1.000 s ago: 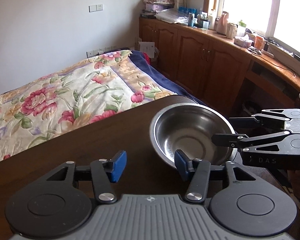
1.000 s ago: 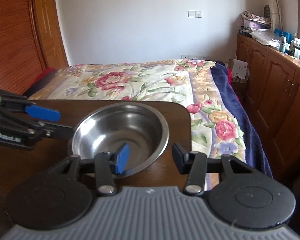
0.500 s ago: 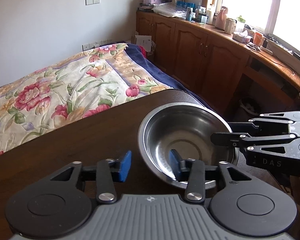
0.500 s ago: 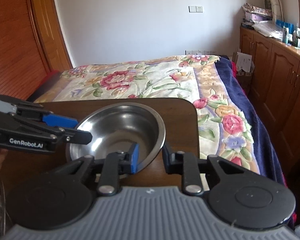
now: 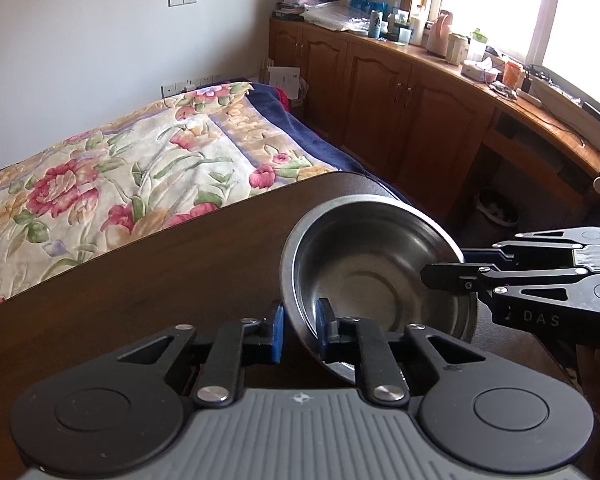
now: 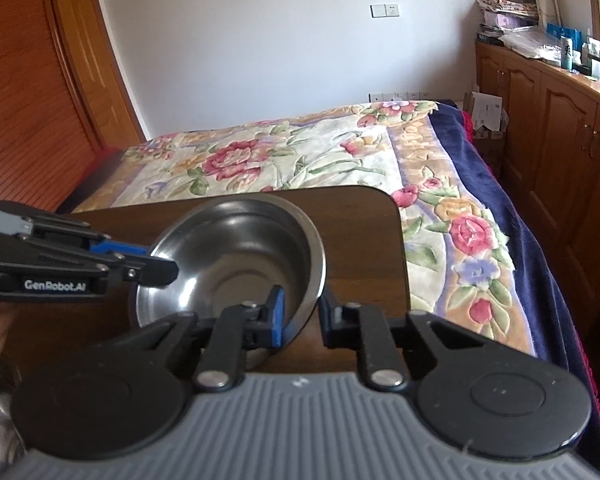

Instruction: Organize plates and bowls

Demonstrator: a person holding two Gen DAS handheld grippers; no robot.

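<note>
Stainless-steel bowl (image 5: 376,280), tilted, over the corner of a dark wooden table (image 5: 148,280), held at two points on its rim. Left gripper (image 5: 299,330): fingers closed on the near rim, one blue pad (image 5: 277,334) outside the wall, the other inside. Right gripper (image 6: 302,316): fingers likewise clamped across the opposite rim. A bed with a floral quilt (image 6: 300,160) lies beyond the table; wooden cabinets (image 5: 400,100) line the window wall.

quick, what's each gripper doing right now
Left gripper: shut on the steel bowl's near rim.
Right gripper: shut on the bowl's rim at another spot.
</note>
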